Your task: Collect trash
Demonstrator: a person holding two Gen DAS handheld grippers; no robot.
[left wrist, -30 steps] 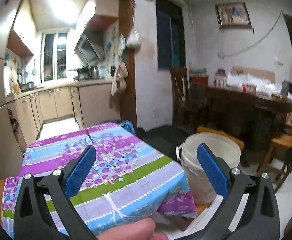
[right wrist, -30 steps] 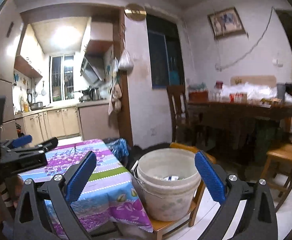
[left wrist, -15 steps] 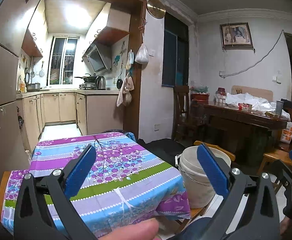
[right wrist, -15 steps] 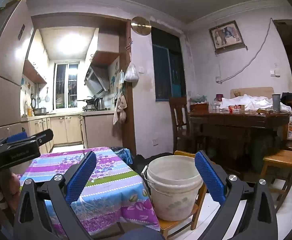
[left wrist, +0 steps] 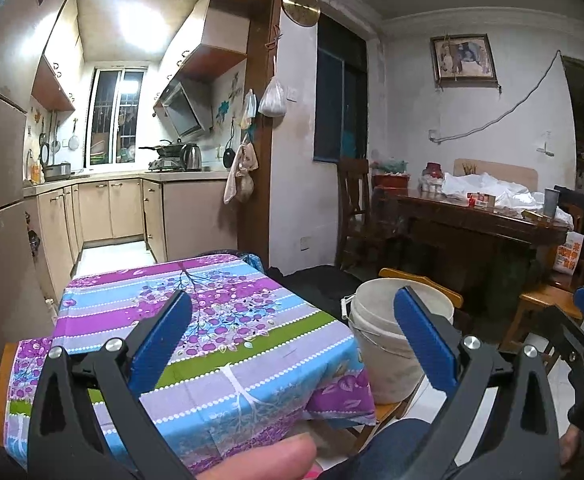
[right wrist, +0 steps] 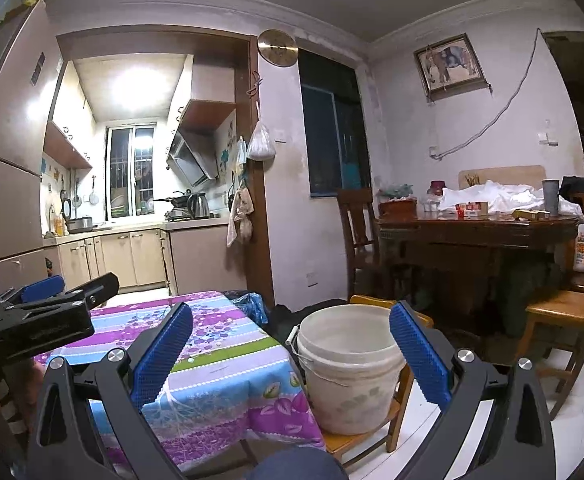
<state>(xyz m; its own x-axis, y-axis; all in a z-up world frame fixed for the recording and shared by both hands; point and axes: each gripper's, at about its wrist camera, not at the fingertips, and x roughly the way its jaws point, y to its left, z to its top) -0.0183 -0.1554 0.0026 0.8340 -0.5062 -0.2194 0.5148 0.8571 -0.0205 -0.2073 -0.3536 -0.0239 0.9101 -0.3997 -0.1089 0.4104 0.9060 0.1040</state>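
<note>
A white plastic bucket (left wrist: 376,344) (right wrist: 348,376) stands on a wooden stool to the right of a small table covered by a purple, blue and green flowered cloth (left wrist: 196,344) (right wrist: 212,368). My left gripper (left wrist: 292,344) is open and holds nothing, raised over the near edge of the cloth. My right gripper (right wrist: 290,350) is also open with nothing between its blue pads, held in front of the bucket. From this low angle the bucket's inside is hidden. The left gripper (right wrist: 44,312) also shows at the left of the right wrist view.
A dark wooden dining table (right wrist: 476,232) with bags, boxes and a cup stands at the right, with wooden chairs (right wrist: 564,320) around it. A kitchen with cabinets (left wrist: 112,212) opens behind the small table. A person's thumb (left wrist: 264,460) and knee show at the bottom.
Both grippers have risen and tilted up and drawn back, so the bucket's inside is no longer visible and more wall and ceiling show. Both stay open.
</note>
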